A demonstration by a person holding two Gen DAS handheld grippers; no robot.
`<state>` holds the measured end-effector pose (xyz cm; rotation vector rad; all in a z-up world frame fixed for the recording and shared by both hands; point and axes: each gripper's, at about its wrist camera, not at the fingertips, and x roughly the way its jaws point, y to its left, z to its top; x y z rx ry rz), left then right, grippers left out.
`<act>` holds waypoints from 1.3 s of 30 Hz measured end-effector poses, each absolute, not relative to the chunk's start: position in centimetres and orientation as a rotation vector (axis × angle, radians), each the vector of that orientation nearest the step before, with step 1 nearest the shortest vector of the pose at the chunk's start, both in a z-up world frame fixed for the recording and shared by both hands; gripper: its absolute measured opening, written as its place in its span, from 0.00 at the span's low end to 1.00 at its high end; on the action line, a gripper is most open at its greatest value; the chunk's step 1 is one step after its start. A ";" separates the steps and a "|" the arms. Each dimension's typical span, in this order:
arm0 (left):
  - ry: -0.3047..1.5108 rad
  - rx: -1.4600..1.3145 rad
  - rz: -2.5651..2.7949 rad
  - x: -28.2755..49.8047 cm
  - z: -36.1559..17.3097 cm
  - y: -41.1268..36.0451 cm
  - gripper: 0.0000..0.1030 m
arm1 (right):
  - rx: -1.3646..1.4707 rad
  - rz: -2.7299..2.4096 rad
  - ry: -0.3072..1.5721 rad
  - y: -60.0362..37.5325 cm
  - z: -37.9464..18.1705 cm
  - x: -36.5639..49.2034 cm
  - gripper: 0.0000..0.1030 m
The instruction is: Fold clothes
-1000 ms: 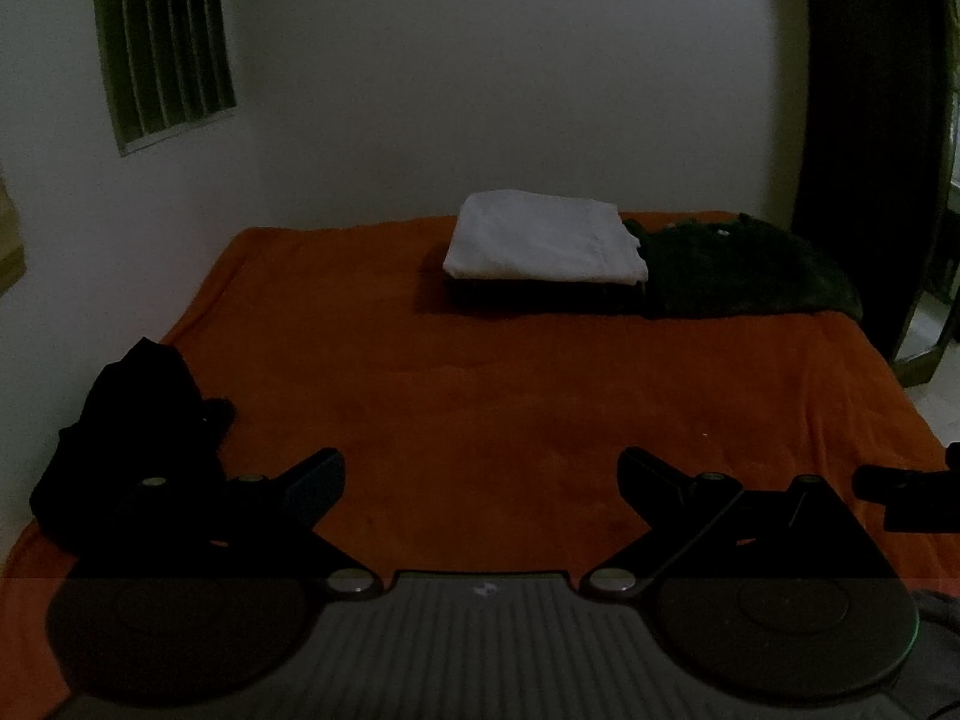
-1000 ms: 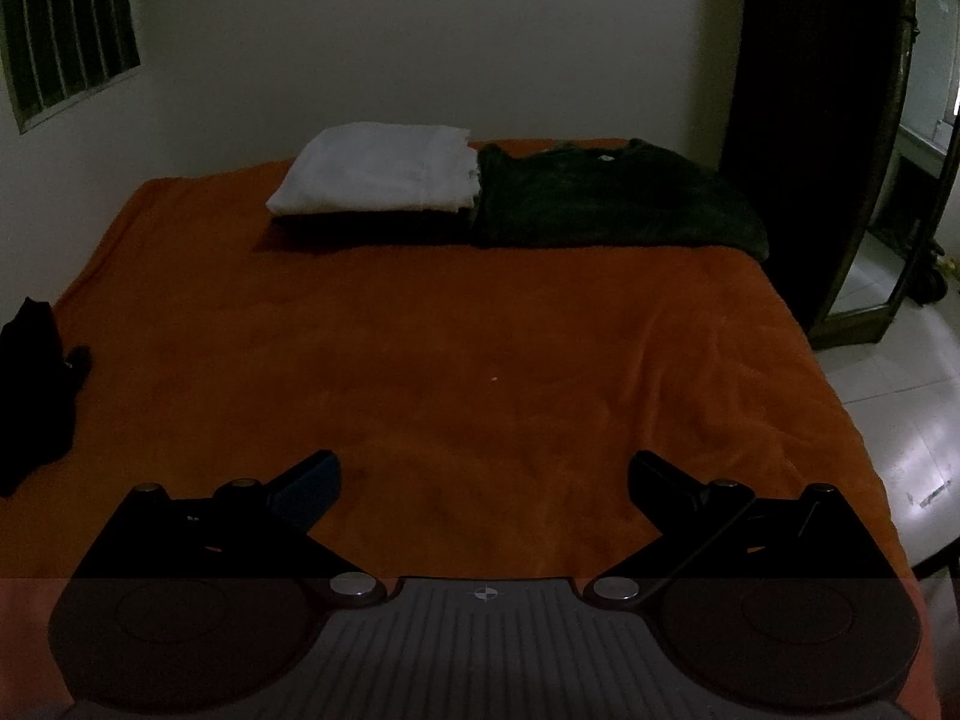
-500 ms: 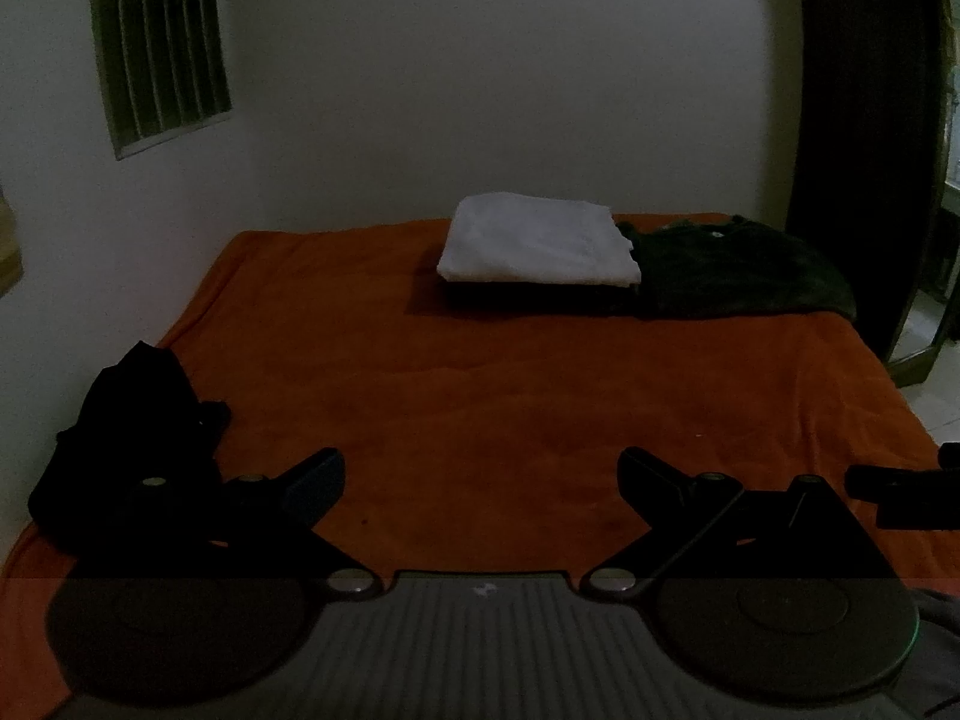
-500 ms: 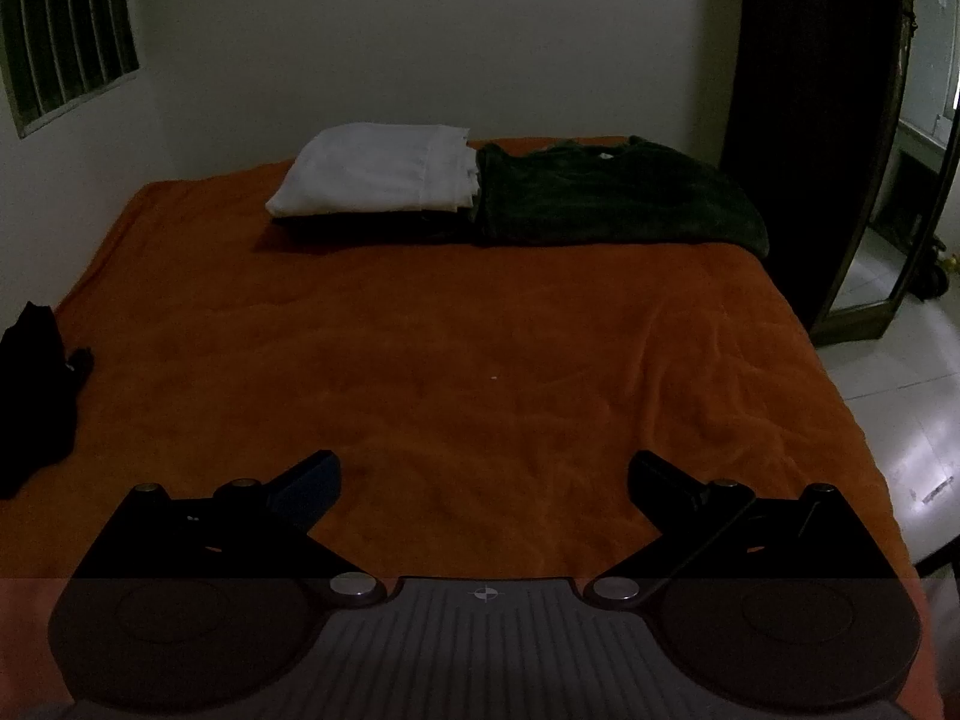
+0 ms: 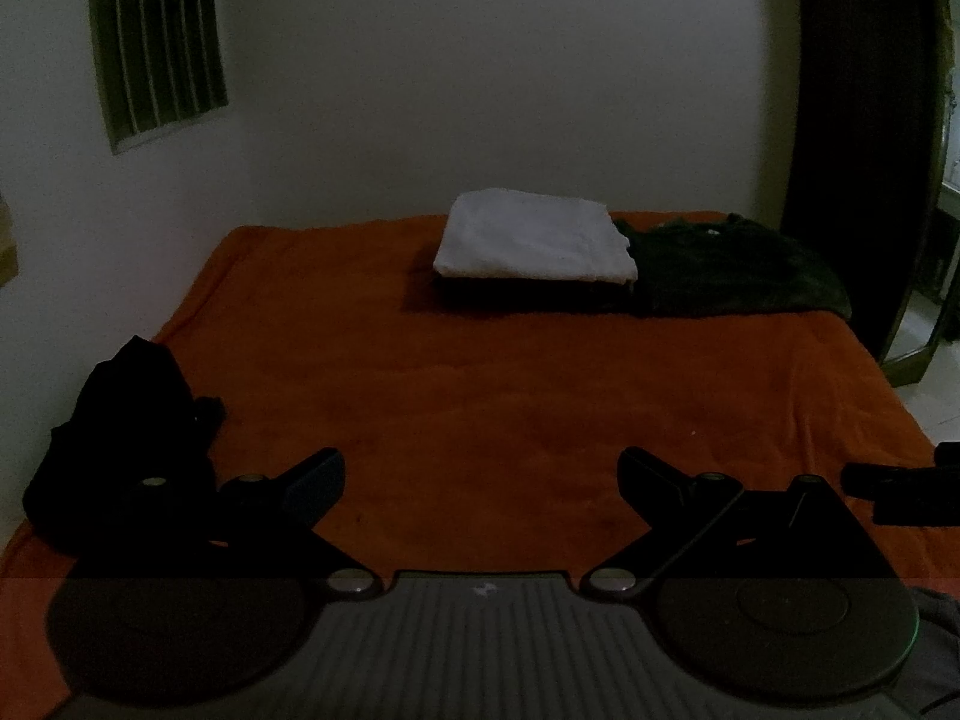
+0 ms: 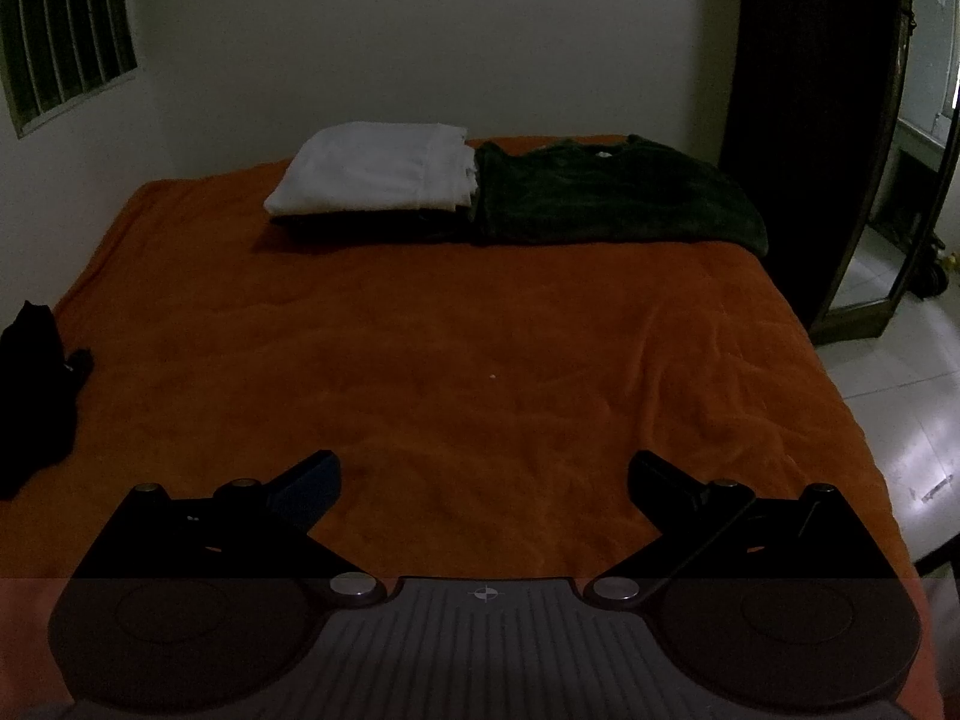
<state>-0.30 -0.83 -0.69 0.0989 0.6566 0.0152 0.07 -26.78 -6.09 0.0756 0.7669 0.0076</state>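
both claws spread empty, left claw (image 5: 480,468), right claw (image 6: 483,474), orange bed (image 6: 480,324)

- Left wrist view: the folded white cloth (image 5: 534,246) now sits slightly left of and lower than its position one second ago; it lies just above frame centre.
- Left wrist view: the dark green garment (image 5: 732,270) beside it has shifted left by a similar small amount.
- Left wrist view: the black garment (image 5: 126,420) at the left edge appears slightly higher in the frame.
- Left wrist view: the right tongs (image 5: 900,492) at the right edge now sit a little lower.
- Right wrist view: the black garment (image 6: 36,396) sits marginally lower at the left edge.
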 end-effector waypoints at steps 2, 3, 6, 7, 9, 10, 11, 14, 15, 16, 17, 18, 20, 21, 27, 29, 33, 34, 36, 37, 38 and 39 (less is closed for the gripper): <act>0.659 0.098 0.015 -0.3 -0.7 -0.8 1.00 | 0.076 0.007 0.769 -26.8 -6.1 0.0 1.00; 0.661 0.097 0.015 -0.3 -0.7 -0.7 1.00 | 0.077 0.007 0.771 -26.7 -6.0 0.1 1.00; 0.662 0.094 0.012 -0.4 -0.7 -0.6 1.00 | 0.077 0.006 0.776 -26.7 -5.8 0.3 1.00; 0.662 0.094 0.012 -0.4 -0.7 -0.5 1.00 | 0.077 0.007 0.778 -26.7 -5.8 0.3 1.00; 0.661 0.091 0.012 -0.4 -0.7 -0.4 1.00 | 0.075 0.008 0.781 -26.7 -5.8 0.3 1.00; 0.662 0.090 0.012 -0.4 -0.7 -0.4 1.00 | 0.074 0.008 0.783 -26.6 -5.7 0.4 1.00; 0.663 0.090 0.012 -0.4 -0.8 -0.2 1.00 | 0.073 0.009 0.786 -26.6 -5.7 0.4 1.00; 0.667 0.086 0.013 -0.3 -1.0 0.2 1.00 | 0.066 0.016 0.794 -26.4 -5.8 0.6 1.00; 0.669 0.084 0.014 -0.3 -1.1 0.4 1.00 | 0.064 0.016 0.797 -26.3 -5.8 0.6 1.00; 0.671 0.080 0.016 -0.3 -1.2 0.6 1.00 | 0.062 0.016 0.799 -26.2 -5.8 0.6 1.00; 0.675 0.077 0.018 -0.2 -1.3 0.7 1.00 | 0.060 0.016 0.802 -26.1 -5.8 0.6 1.00; 0.680 0.073 0.019 -0.2 -1.4 0.8 1.00 | 0.059 0.013 0.803 -26.0 -5.9 0.6 1.00; 0.686 0.066 0.021 -0.1 -1.6 1.2 1.00 | 0.052 0.017 0.807 -25.5 -6.0 0.6 1.00; 0.688 0.063 0.023 -0.1 -1.7 1.5 1.00 | 0.046 0.022 0.810 -25.2 -6.1 0.6 1.00; 0.691 0.042 0.050 -0.1 -2.1 3.7 1.00 | 0.031 0.029 0.809 -24.2 -6.3 0.4 1.00; 0.693 0.031 0.059 -0.1 -2.1 4.8 1.00 | 0.055 0.028 0.805 -24.2 -6.3 0.2 1.00; 0.704 0.010 0.101 -0.1 -2.2 7.4 1.00 | 0.068 0.039 0.804 -23.3 -6.5 0.0 1.00; 0.708 0.005 0.114 -0.2 -2.2 8.2 1.00 | 0.067 0.040 0.807 -22.9 -6.5 -0.1 1.00; 0.714 -0.006 0.134 -0.2 -2.1 9.5 1.00 | 0.064 0.041 0.816 -22.3 -6.6 -0.1 1.00; 0.717 -0.011 0.144 -0.2 -2.0 10.2 1.00 | 0.062 0.044 0.822 -22.0 -6.6 -0.1 1.00; 0.719 -0.014 0.155 -0.2 -1.9 10.9 1.00 | 0.060 0.048 0.827 -21.6 -6.6 0.1 1.00; 0.722 -0.015 0.169 -0.3 -1.8 11.6 1.00 | 0.056 0.055 0.830 -21.0 -6.6 0.3 1.00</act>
